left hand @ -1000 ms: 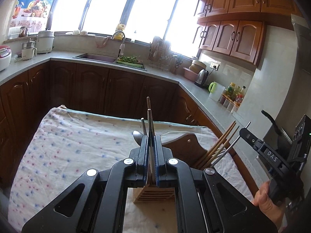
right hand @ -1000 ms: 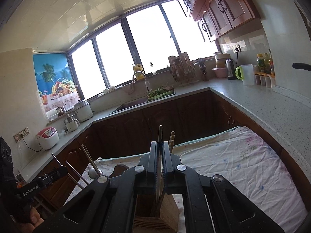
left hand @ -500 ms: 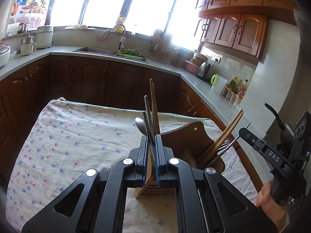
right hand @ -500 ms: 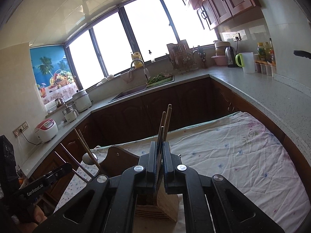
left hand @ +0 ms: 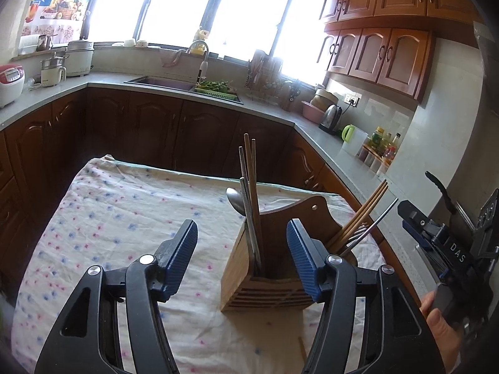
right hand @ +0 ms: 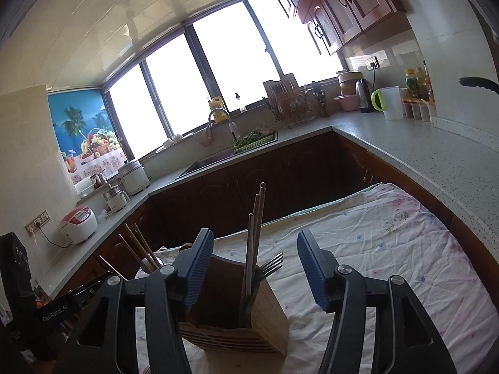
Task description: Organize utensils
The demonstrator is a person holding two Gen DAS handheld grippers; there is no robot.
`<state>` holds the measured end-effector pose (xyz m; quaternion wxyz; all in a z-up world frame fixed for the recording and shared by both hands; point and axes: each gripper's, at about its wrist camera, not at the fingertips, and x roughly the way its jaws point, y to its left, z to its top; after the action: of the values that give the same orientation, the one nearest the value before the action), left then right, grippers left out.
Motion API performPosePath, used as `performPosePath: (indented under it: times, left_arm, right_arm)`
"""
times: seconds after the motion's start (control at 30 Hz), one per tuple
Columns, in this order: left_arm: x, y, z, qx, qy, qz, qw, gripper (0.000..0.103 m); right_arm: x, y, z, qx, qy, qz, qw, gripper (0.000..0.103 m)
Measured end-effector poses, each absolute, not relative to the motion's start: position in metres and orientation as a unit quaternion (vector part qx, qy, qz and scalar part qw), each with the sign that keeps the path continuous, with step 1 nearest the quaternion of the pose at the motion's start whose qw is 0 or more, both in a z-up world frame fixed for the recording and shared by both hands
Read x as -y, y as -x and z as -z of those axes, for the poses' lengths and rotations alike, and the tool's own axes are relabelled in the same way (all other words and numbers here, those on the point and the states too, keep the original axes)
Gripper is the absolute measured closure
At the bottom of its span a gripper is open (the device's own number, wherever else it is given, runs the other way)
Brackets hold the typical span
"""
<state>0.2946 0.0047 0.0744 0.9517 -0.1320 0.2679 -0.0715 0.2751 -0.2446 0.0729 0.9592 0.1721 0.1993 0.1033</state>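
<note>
The left gripper [left hand: 241, 237] is opening, its blue pads clear of the wooden utensil holder [left hand: 274, 268] standing on the flowered cloth [left hand: 118, 218]. Chopsticks [left hand: 252, 187] and a spoon [left hand: 235, 200] stand upright inside. The right gripper [left hand: 414, 227] hovers at the right

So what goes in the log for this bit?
left claw: opening, empty | right claw: opening, empty | chopsticks: standing in wooden holder

A home kitchen: wooden cabinets [left hand: 389, 53], a sink [left hand: 162, 81] under wide windows [right hand: 237, 71], a kettle [left hand: 332, 115] on the countertop [right hand: 421, 143].
</note>
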Motion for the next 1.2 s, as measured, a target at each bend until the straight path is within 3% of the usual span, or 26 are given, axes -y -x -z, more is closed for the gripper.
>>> performPosePath:
  times: [0.07,0.17,0.23,0.7,1.2]
  left_arm:
    - [-0.005,-0.290,-0.073,-0.269,0.130,0.068,0.952,0.036]
    - [-0.008,-0.283,-0.068,-0.275,0.131,0.061,0.951,0.027]
    - [-0.010,-0.279,-0.065,-0.278,0.133,0.060,0.949,0.027]
    - [-0.018,-0.242,-0.074,-0.272,0.132,0.054,0.952,0.015]
    - [-0.028,-0.163,-0.042,-0.277,0.121,0.039,0.952,0.012]
  right_arm:
    - [0.245,-0.270,-0.074,-0.195,-0.173,-0.105,0.960,0.023]
    - [0.245,-0.264,-0.075,-0.194,-0.172,-0.109,0.959,0.018]
    - [0.244,-0.259,-0.074,-0.197,-0.175,-0.113,0.958,0.016]
    - [0.243,-0.227,-0.077,-0.197,-0.176,-0.130,0.956,0.009]
    - [0.234,-0.145,-0.037,-0.223,-0.177,-0.155,0.946,0.005]
